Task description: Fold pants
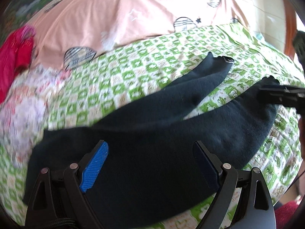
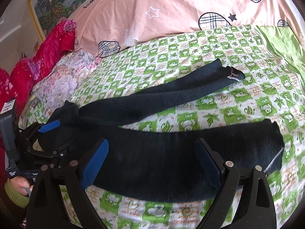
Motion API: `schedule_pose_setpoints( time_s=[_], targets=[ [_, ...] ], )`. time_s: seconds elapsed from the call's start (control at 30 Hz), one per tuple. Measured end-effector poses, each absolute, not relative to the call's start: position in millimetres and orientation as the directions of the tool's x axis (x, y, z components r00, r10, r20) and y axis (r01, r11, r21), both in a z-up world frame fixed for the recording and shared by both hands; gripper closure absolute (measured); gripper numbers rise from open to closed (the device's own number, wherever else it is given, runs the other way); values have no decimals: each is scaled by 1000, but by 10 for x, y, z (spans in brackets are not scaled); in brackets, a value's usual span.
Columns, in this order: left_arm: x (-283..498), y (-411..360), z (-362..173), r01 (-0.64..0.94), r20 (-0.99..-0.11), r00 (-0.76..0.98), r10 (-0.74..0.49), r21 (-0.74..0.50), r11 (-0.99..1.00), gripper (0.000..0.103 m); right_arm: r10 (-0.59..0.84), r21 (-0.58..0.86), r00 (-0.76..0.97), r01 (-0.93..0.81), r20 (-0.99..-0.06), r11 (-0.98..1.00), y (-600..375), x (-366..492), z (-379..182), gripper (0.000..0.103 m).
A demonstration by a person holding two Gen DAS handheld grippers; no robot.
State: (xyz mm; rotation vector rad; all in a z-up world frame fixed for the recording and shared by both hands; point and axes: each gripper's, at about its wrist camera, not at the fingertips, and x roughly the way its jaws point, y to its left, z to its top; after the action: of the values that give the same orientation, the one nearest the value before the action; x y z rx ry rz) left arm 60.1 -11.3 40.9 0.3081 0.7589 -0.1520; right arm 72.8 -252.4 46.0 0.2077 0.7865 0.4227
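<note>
your left tool and right tool gape over flat pants (legs splayed toward 2 o'clock); grab next, fold one leg over.

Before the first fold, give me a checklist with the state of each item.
1. Pants lie spread on the bedsheet, both legs apart: ok.
2. Far leg smooth: not ok, its cuff is turned up and twisted.
3. Near leg flat: ok.
4. Left gripper open over the waist end: ok; nothing is pinched between its fingers.
5. Right gripper open above the near leg: ok; no cloth held.
6. Waistband lying even: cannot tell, the left view is blurred and the right view shows it bunched behind the left gripper.
</note>
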Motion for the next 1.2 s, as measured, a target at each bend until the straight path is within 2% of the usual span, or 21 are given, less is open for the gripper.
schedule_pose_setpoints(
  time_s=[0.2,0.3,0.53,0.63,0.7,0.83,0.87,0.9,0.93,1.0,1.1,1.2],
  targets=[
    [868,-147,360,388,-737,672,-67,274,880,12,468,423,625,-233,-625,876,-2683,1137,503,19],
    [996,-165,250,436,-759,649,-43,325,839,12,478,463,614,-199,-628,864,-2741,1355,485,24],
    [1229,-247,60,542,-782,623,4,435,719,12,472,542,594,-72,-651,837,-2964,1819,335,28],
    [1321,-267,-24,561,-786,617,36,472,679,15,460,575,577,20,-675,818,-3110,2041,190,34],
    [1370,-272,-61,572,-793,608,43,475,669,23,450,589,572,75,-686,804,-3202,2144,96,42],
    [1436,-216,-117,611,-833,553,2,407,679,42,451,638,577,165,-681,752,-3396,2295,-84,51],
    [1436,-207,-117,622,-842,539,-13,387,681,53,453,645,574,180,-682,743,-3425,2326,-127,55],
    [1432,-199,-116,636,-853,520,-36,359,683,66,458,655,575,191,-678,731,-3450,2346,-166,62],
    [1425,-200,-115,644,-858,511,-50,343,683,72,462,662,576,194,-674,724,-3458,2350,-188,67],
    [1401,-199,-109,640,-853,520,-51,349,685,85,472,680,587,193,-658,708,-3496,2364,-211,91],
    [1413,-125,-50,617,-846,529,-66,330,714,95,468,691,626,160,-624,705,-3515,2292,-102,96],
    [1462,-4,48,580,-840,536,-89,289,762,98,465,681,647,118,-605,723,-3453,2229,85,96]
  ],
)
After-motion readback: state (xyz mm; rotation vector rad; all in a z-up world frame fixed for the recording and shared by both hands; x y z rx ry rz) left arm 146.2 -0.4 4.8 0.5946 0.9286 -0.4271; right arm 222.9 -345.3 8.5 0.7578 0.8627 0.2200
